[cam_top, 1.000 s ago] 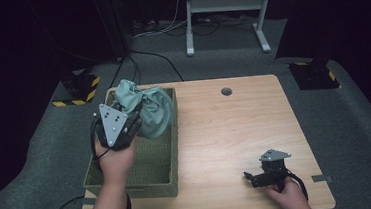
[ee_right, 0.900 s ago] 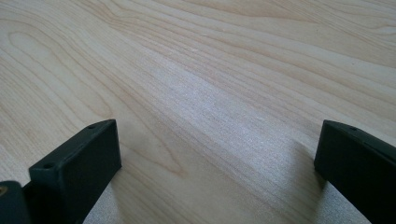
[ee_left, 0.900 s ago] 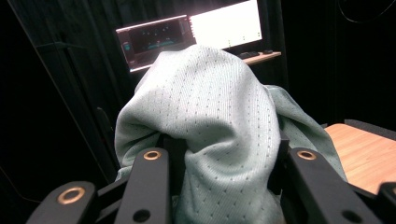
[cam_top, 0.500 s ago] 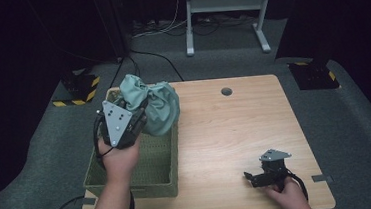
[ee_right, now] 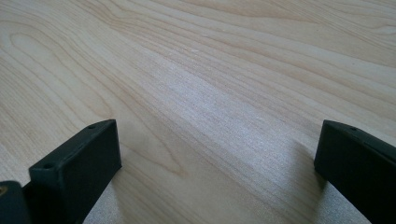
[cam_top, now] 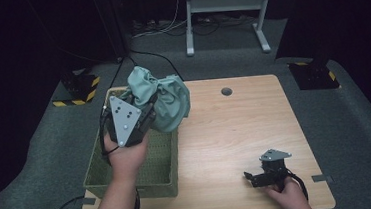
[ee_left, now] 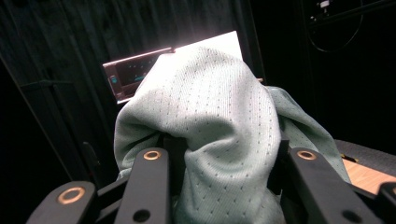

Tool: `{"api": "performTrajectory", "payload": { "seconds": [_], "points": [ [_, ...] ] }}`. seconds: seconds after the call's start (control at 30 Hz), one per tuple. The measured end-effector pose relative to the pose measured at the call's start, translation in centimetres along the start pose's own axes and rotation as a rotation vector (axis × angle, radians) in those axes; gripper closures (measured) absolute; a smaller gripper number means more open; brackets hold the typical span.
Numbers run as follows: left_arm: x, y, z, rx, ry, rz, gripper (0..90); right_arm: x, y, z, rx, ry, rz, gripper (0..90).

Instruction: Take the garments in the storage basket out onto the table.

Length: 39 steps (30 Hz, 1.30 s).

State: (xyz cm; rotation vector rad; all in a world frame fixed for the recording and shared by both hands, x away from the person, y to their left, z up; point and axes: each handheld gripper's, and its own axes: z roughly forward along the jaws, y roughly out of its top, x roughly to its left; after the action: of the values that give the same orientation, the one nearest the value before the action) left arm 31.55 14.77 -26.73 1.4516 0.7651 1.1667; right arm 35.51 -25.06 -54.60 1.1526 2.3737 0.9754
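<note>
One bunched green cloth [cam_top: 165, 98] between left hand-held gripper [cam_top: 141, 108] jaws, above basket [cam_top: 129, 181].

Light wood table [cam_top: 235, 130] is sitting centre frame in the high view, on grey carpet [cam_top: 37, 161]. Green mesh basket [cam_top: 129, 176] is resting on the table's left edge, lower left of frame. Small round hole [cam_top: 226, 91] is showing near the table's far edge, upper centre. Right gripper [cam_top: 252, 177] is resting on the tabletop at lower right, jaws standing wide apart over bare wood [ee_right: 210, 93]. Grey tape tab [cam_top: 318, 178] is sticking at the right edge.
</note>
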Motion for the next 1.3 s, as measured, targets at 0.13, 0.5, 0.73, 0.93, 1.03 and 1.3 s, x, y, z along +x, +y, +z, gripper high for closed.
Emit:
{"api": "performTrajectory", "payload": {
  "seconds": [0.13,0.5,0.73,0.93,1.03,1.3],
  "points": [
    [-0.5,0.6,0.2,-0.008,-0.012,0.014,64.8,0.1,0.0,0.0,0.003,-0.003,-0.003,0.0],
    [-2.6,2.0,1.4,-0.037,-0.058,0.025,64.8,0.0,0.0,0.0,0.001,0.000,0.000,0.0],
    [-4.3,2.8,2.3,-0.053,-0.097,0.027,64.8,0.1,0.0,0.0,0.003,-0.001,-0.002,0.0],
    [-5.7,3.2,3.0,-0.059,-0.125,0.027,64.8,0.1,0.0,0.0,0.000,0.004,-0.009,0.0],
    [-6.9,3.3,3.6,-0.060,-0.153,0.027,64.8,0.1,0.0,0.0,0.001,0.002,-0.011,0.0],
    [-8.9,3.3,4.5,-0.059,-0.193,0.024,64.7,0.1,0.0,0.0,0.000,0.001,-0.013,0.0]
  ]
}}
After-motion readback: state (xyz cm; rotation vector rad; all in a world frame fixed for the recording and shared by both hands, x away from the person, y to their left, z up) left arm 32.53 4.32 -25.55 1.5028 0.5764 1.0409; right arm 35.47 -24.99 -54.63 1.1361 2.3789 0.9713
